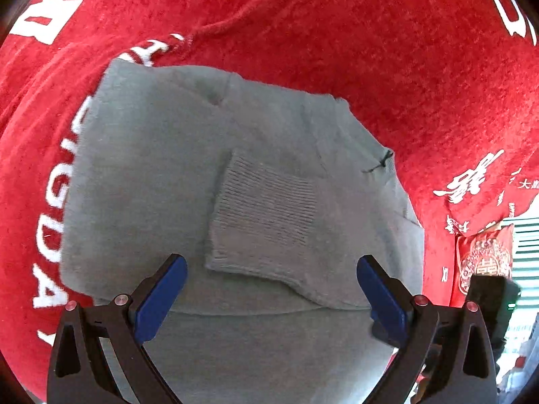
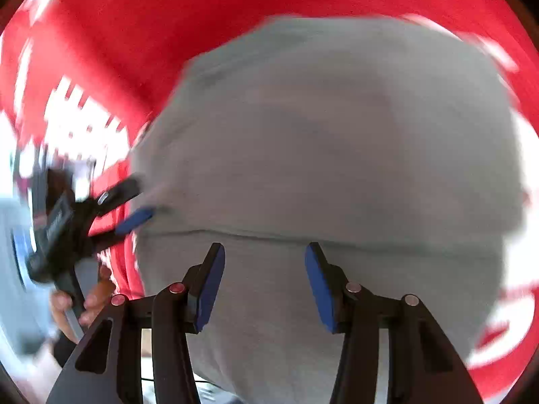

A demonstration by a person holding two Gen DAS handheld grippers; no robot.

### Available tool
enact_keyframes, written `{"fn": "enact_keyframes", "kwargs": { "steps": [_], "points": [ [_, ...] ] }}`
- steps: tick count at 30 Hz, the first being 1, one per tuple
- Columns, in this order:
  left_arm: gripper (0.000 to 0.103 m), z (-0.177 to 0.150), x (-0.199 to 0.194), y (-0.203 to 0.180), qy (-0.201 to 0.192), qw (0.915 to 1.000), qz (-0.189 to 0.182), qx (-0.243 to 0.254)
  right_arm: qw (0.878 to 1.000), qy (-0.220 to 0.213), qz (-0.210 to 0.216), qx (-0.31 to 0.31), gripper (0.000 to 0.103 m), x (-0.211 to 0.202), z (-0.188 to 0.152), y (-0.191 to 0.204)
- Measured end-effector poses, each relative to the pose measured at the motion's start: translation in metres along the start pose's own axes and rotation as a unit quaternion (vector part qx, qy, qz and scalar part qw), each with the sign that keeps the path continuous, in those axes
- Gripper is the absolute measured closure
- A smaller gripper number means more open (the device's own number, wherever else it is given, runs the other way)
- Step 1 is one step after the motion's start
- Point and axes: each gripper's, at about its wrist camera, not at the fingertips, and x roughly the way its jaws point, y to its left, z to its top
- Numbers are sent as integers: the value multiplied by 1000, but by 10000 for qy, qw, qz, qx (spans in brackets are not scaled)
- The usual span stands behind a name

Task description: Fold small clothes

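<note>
The grey sweater (image 1: 209, 181) lies on the red cloth (image 1: 370, 33), its ribbed cuff (image 1: 266, 215) already folded across the body. The left gripper (image 1: 271, 289) and right gripper (image 2: 264, 286) hover over its near part with jaws apart, holding nothing. Judged mid-fold, the next move calls for pinching the near hem at 2 points and carrying it toward the cloth's far edge.

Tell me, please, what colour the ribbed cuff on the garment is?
Grey, like the garment; the ribbed cuff shows best in the left wrist view.

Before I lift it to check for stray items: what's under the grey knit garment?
A red plush cloth with white lettering shows all around the grey knit garment. Anything beneath is covered.
</note>
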Motion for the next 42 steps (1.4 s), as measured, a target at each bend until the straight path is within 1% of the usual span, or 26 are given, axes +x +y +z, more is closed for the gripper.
{"fn": "enact_keyframes", "kwargs": {
  "steps": [2, 4, 6, 7, 8, 9, 10, 11, 13, 15, 18, 20, 21, 23, 25, 26, 28, 29, 30, 31, 32, 33, 35, 37, 40, 42],
  "points": [
    [2, 1, 4, -5, 42, 10000, 61, 15, 9953, -310, 122, 913, 49, -19, -5, -46],
    [2, 2, 5, -8, 30, 9998, 196, 39, 9870, -508, 234, 1505, 49, -29, -6, -74],
    [20, 2, 5, -12, 10, 9996, 265, 113, 9737, -750, 578, 2072, 49, -37, -1, -98],
    [42, 2, 6, -13, 54, 9994, 294, 156, 9704, -842, 636, 2171, 49, -39, 2, -103],
    [69, 3, 8, -15, 119, 9991, 356, 181, 9705, -917, 618, 2143, 62, -41, 7, -105],
    [83, 3, 10, -16, 156, 9989, 390, 195, 9723, -959, 546, 2060, 80, -43, 9, -104],
    [95, 4, 11, -17, 180, 9988, 398, 212, 9762, -973, 372, 1902, 97, -47, 13, -102],
    [95, 2, 7, -19, 108, 9988, 407, 246, 9797, -997, 249, 1719, 97, -52, 16, -99],
    [95, -4, -2, -25, -31, 9985, 399, 380, 9837, -1015, 193, 1473, 97, -53, 17, -90],
    [95, -13, -13, -33, -154, 9972, 425, 590, 9882, -983, -20, 1176, 97, -58, 15, -89],
    [95, -23, -8, -33, -40, 9957, 572, 729, 9919, -811, -319, 927, 97, -53, 13, -101],
    [94, -28, 3, -28, 87, 9941, 786, 743, 9928, -715, -357, 896, 97, -45, 11, -104],
    [94, -30, 5, -24, 122, 9936, 857, 727, 9927, -752, -311, 885, 97, -45, 10, -106],
    [94, -32, -1, -18, 17, 9952, 748, 636, 9929, -747, -298, 871, 96, -49, 8, -108],
    [94, -32, -10, -14, -37, 9934, 956, 635, 9936, -661, -320, 858, 94, -52, 5, -109],
    [94, -32, -17, -10, -91, 9912, 1147, 649, 9942, -581, -353, 829, 91, -53, 4, -107],
    [94, -30, -24, -5, -103, 9888, 1346, 644, 9952, -415, -395, 791, 88, -62, -3, -105],
    [94, -28, -29, -3, -140, 9845, 1618, 662, 9956, -402, -315, 789, 84, -66, -6, -103],
    [94, -27, -32, -1, -171, 9817, 1760, 708, 9959, -449, -200, 764, 80, -72, -8, -101],
    [94, -27, -36, 0, -206, 9803, 1819, 742, 9958, -562, -110, 714, 66, -80, -9, -99],
    [94, -26, -42, 0, -268, 9795, 1845, 759, 9951, -739, -88, 648, 46, -90, -7, -99],
    [94, -24, -46, -2, -326, 9791, 1852, 774, 9939, -932, -145, 580, 41, -98, -3, -100],
    [94, -20, -54, -9, -439, 9778, 1870, 840, 9911, -1147, -340, 590, 41, -104, 11, -105],
    [94, -17, -54, -20, -526, 9767, 1849, 950, 9881, -1234, -389, 834, 41, -100, 30, -119],
    [94, -10, -35, -41, -480, 9739, 1889, 1167, 9834, -1212, -162, 1342, 43, -85, 58, -147],
    [94, -8, -21, -48, -385, 9723, 1948, 1237, 9831, -1103, 6, 1464, 44, -72, 72, -151]
  ]
}}
